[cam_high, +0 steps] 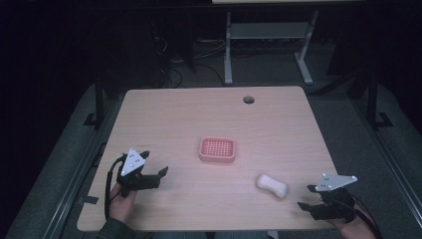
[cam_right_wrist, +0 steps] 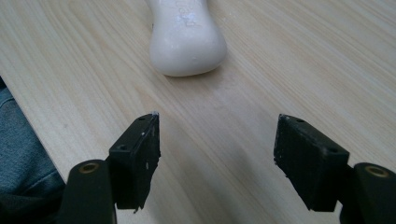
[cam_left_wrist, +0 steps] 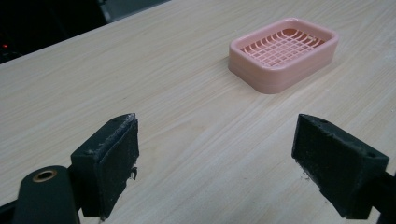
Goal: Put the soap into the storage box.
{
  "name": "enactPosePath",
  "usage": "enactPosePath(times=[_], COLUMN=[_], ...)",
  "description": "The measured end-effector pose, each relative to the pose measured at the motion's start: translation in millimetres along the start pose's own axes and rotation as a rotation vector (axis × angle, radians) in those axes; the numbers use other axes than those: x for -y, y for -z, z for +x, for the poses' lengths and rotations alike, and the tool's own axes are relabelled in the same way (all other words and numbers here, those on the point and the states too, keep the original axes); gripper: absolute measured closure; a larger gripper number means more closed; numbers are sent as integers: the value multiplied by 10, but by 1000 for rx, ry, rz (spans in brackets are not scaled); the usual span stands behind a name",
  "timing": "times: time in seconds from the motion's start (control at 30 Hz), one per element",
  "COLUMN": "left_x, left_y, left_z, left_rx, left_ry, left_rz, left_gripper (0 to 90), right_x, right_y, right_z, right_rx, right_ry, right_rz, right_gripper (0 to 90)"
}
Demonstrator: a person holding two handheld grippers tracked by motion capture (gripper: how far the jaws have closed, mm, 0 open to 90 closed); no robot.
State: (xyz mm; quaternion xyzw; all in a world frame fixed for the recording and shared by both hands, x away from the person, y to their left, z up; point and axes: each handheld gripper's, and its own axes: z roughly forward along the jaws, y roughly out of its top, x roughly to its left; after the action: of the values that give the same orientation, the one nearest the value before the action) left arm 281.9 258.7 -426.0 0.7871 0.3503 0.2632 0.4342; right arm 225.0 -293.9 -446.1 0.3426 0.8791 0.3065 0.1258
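Two grippers are hovering with fingers spread wide, holding nothing. Right gripper (cam_high: 309, 196) is facing the white soap bar (cam_high: 271, 185), lying just right of and nearer than the pink soap dish (cam_high: 217, 150), likely lining up a grasp; left gripper (cam_high: 158, 169) is waiting left of the dish.

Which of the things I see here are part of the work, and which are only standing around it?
Part of the work:
- white soap bar, just ahead of the open right hand-held gripper
- pink soap dish, empty, ahead of the open left hand-held gripper

Only standing around:
- cable hole in the table
- white desk frame behind
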Motion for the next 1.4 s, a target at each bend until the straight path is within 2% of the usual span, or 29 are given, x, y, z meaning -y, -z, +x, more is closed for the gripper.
enactPosePath(times=[0.63,1.4], left_x=[-3,5], left_y=[8,30], left_z=[1,26], left_rx=[-2,-12], left_ry=[-3,-3], left_rz=[-2,-3], left_gripper=[146,146], right_x=[-159,-318], right_y=[-7,-39], right_z=[84,117], right_rx=[-1,-23], right_ry=[50,91], right_rz=[-11,15], right_gripper=[306,301])
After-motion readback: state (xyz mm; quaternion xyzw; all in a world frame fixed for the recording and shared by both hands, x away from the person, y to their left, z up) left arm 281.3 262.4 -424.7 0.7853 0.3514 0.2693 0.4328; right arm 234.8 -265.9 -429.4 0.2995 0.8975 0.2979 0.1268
